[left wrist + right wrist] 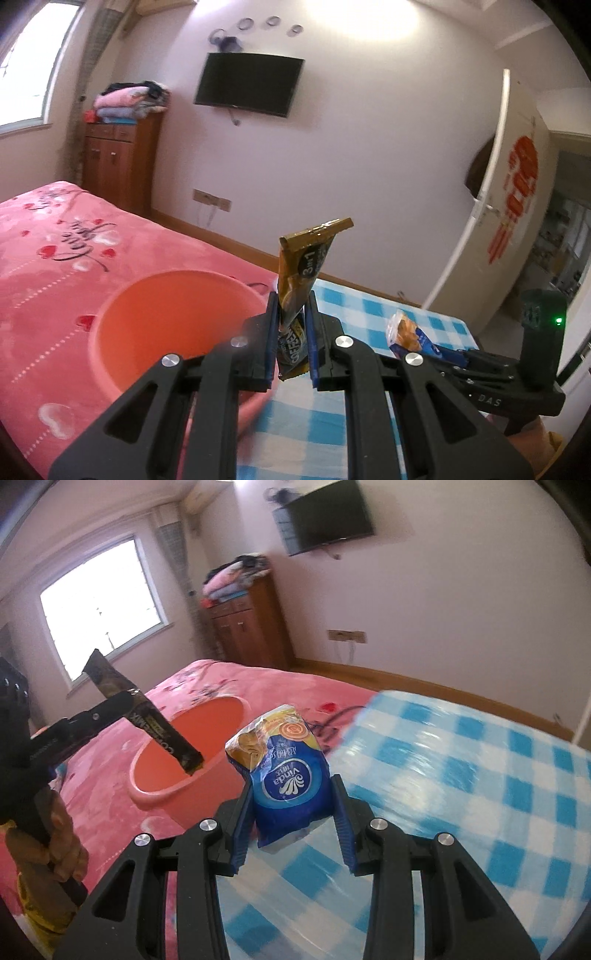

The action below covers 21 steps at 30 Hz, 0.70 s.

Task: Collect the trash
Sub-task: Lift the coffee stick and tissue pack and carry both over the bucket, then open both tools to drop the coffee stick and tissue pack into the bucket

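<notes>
Pinching a gold coffee sachet (301,280) upright, the left gripper (291,325) hung just above the pink basin (147,317) on the red bedspread (48,236). Beside it the right gripper (291,812) clasped a blue tissue packet (288,779) — over the blue-checked cloth's (480,794) near edge, basin close alongside.

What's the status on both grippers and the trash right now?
Left gripper shut on coffee sachet, beside pink bucket. Right gripper shut on blue tissue pack. Nothing blocking the bucket.

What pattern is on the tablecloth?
Blue-and-white check tablecloth, clearest in the right wrist view.
</notes>
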Each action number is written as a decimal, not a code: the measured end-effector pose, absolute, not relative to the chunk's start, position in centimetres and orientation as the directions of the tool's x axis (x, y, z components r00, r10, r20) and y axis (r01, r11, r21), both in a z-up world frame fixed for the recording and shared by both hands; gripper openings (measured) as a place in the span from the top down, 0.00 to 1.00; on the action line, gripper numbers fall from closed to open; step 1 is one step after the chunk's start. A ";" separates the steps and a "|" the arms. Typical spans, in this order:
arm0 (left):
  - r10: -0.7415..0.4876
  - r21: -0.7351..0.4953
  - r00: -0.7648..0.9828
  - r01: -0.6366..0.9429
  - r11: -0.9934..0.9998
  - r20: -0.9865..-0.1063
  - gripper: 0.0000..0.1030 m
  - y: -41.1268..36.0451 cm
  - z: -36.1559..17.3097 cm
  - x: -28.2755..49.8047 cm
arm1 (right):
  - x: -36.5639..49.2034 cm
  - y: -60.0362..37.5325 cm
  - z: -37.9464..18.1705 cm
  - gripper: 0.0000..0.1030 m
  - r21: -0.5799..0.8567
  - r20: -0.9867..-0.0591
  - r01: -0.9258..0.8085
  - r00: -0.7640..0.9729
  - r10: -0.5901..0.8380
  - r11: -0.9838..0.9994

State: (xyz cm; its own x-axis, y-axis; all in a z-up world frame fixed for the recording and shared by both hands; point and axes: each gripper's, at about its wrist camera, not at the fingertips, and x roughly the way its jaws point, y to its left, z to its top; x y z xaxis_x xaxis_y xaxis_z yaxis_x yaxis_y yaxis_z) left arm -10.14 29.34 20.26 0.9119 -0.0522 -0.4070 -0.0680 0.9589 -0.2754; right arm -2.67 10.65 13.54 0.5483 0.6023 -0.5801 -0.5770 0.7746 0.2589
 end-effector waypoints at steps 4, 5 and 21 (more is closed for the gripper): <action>-0.008 -0.283 0.910 -0.120 0.952 -0.413 0.85 31.6 20.2 -10.1 | -2.2 14.5 14.4 0.61 0.243 -0.575 -0.636 0.514 0.637 0.733; -0.001 -0.285 0.909 -0.129 0.950 -0.417 0.85 32.0 20.1 -10.1 | -2.0 15.6 14.5 0.61 0.237 -0.575 -0.651 0.504 0.645 0.721; 0.026 -0.293 0.849 -0.211 0.932 -0.527 0.85 35.4 15.1 -8.2 | -0.1 24.5 12.3 0.53 0.192 -0.631 -0.728 0.422 0.651 0.658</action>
State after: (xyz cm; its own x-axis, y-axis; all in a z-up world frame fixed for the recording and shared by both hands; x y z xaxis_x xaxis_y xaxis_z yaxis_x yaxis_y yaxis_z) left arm -8.15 35.39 15.13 0.8492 0.0264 -0.5274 -0.2112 0.9324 -0.2934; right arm -0.07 24.47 12.29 0.4221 0.6507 -0.6313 -0.7278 0.6584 0.1919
